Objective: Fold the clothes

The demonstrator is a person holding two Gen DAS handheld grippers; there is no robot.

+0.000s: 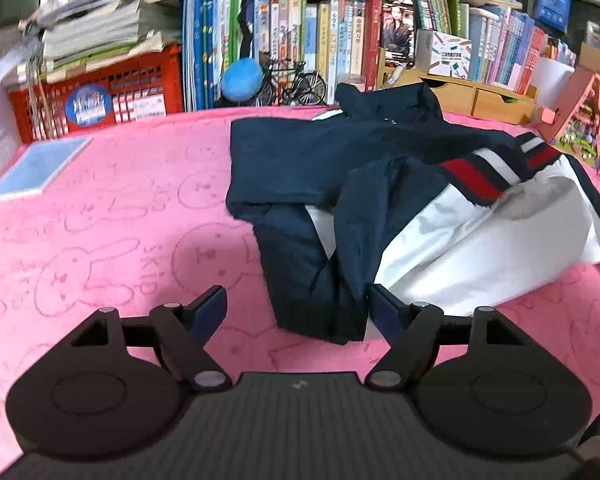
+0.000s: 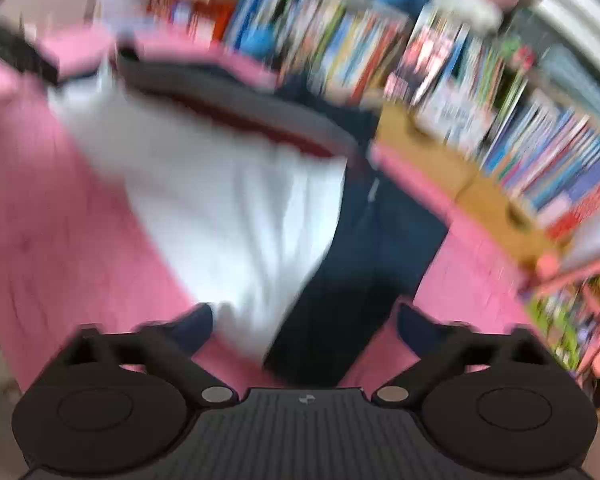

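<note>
A navy and white jacket (image 1: 340, 168) with a red and white stripe band lies partly folded on the pink blanket (image 1: 100, 220). A navy sleeve end (image 1: 320, 300) reaches toward my left gripper (image 1: 296, 308), which is open with the sleeve end lying between its fingers. In the right wrist view, which is blurred, the jacket (image 2: 240, 200) lies ahead, white part left and navy part right. My right gripper (image 2: 304, 328) is open, with the jacket's near edge between its fingers.
A blue-covered book (image 1: 36, 168) lies at the blanket's left edge. A red crate (image 1: 100, 88), rows of books (image 1: 320, 36), a model bicycle (image 1: 296, 84) and wooden drawers (image 1: 480, 96) line the back. A pink stand (image 1: 576, 120) sits at the right.
</note>
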